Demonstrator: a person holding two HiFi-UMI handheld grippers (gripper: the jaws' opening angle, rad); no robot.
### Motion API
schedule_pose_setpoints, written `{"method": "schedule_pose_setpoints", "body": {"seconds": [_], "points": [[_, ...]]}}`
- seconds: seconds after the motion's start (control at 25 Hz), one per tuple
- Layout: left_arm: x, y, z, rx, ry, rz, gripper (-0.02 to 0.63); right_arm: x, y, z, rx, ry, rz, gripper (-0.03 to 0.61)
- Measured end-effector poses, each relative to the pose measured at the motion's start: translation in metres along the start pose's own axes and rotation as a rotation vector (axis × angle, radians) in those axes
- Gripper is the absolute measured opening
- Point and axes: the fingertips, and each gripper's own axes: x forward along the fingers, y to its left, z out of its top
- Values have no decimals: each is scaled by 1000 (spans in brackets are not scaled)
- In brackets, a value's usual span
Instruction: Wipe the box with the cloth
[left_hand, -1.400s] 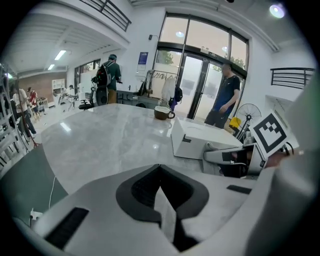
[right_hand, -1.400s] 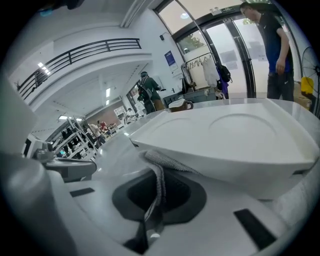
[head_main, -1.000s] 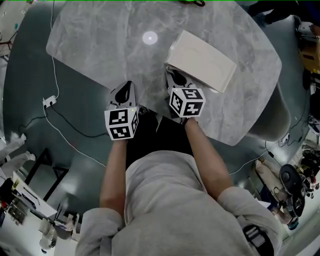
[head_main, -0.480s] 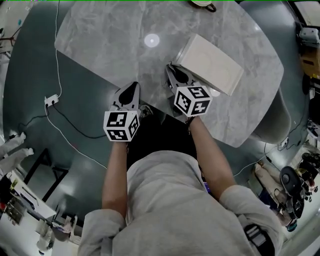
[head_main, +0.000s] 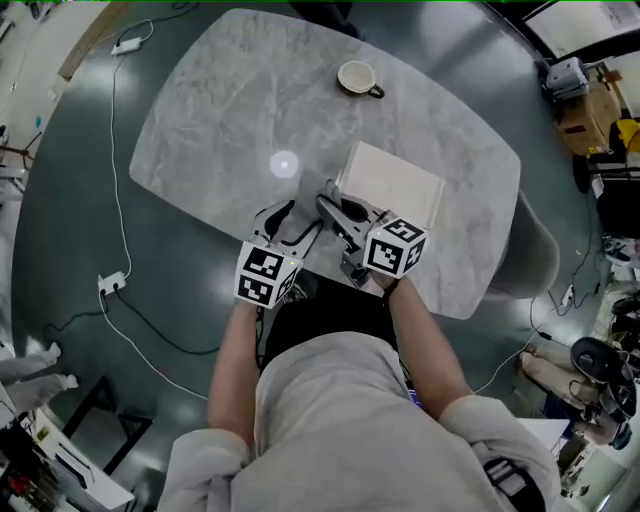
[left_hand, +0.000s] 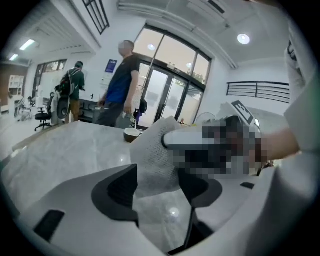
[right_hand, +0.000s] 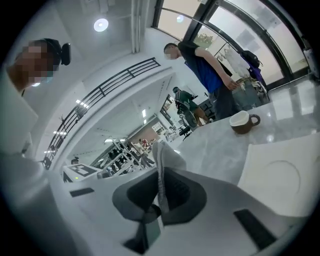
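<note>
A white flat box (head_main: 392, 186) lies on the marble table (head_main: 230, 120), seen also at the right of the right gripper view (right_hand: 280, 175). A grey cloth (head_main: 309, 192) hangs just left of the box. My right gripper (head_main: 327, 205) is shut on it, with its thin edge pinched between the pads (right_hand: 160, 192). My left gripper (head_main: 283, 213) faces it from the left, its jaws opening. In the left gripper view the cloth (left_hand: 155, 155) hangs between the spread jaws of my left gripper (left_hand: 160, 181), and neither pad presses on it.
A brown-and-white cup (head_main: 356, 78) stands at the table's far side, and shows again in the right gripper view (right_hand: 242, 121). A grey chair (head_main: 532, 250) sits at the table's right. Cables (head_main: 115, 285) run over the floor on the left. Two people (left_hand: 116, 82) stand beyond the table.
Both grippers rose from the table's near edge and came together beside the box. The cloth now shows between them, and the left jaws have spread.
</note>
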Motion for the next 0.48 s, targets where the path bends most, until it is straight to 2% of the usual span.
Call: {"method": "schedule_pose_setpoints", "body": {"seconds": [0.28, 0.48], "points": [[42, -5, 29, 74, 31, -45, 237, -3, -16, 19, 53, 47, 60, 34], [70, -9, 35, 94, 42, -40, 82, -1, -32, 24, 68, 90, 124, 34]]}}
